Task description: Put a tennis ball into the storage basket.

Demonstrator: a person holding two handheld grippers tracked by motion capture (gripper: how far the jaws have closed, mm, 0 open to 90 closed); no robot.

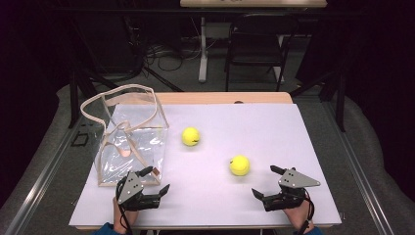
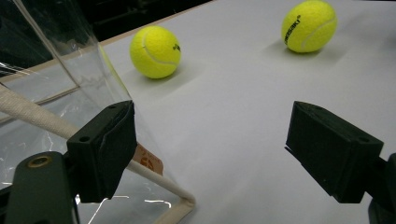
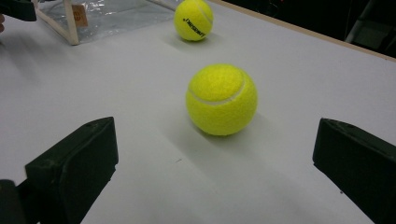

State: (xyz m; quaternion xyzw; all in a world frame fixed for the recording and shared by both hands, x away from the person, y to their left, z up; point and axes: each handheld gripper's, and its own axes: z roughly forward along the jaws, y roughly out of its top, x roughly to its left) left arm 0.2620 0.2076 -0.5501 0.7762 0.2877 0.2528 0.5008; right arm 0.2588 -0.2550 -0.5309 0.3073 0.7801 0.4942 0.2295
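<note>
Two yellow tennis balls lie on the white table top (image 1: pixel 274 127). One ball (image 1: pixel 191 136) (image 2: pixel 155 51) (image 3: pixel 194 19) rests near the middle, just right of a clear plastic bag (image 1: pixel 129 142) (image 2: pixel 56 88) (image 3: pixel 100 14) with beige straps that stands upright at the left. The other ball (image 1: pixel 240 165) (image 2: pixel 309 25) (image 3: pixel 222 99) lies nearer the front right. My left gripper (image 1: pixel 156 179) (image 2: pixel 210 144) is open and empty at the bag's front right corner, one jaw close to the plastic wall. Also open and empty, my right gripper (image 1: pixel 264 180) (image 3: pixel 215 163) points at the nearer ball, a short way behind it.
The table's front edge runs just below both hands. Beyond the far wooden edge (image 1: pixel 220 97) stand a dark chair (image 1: pixel 257 46), a white desk leg (image 1: pixel 202 49) and cables on the floor. Bare white surface lies between and beyond the balls.
</note>
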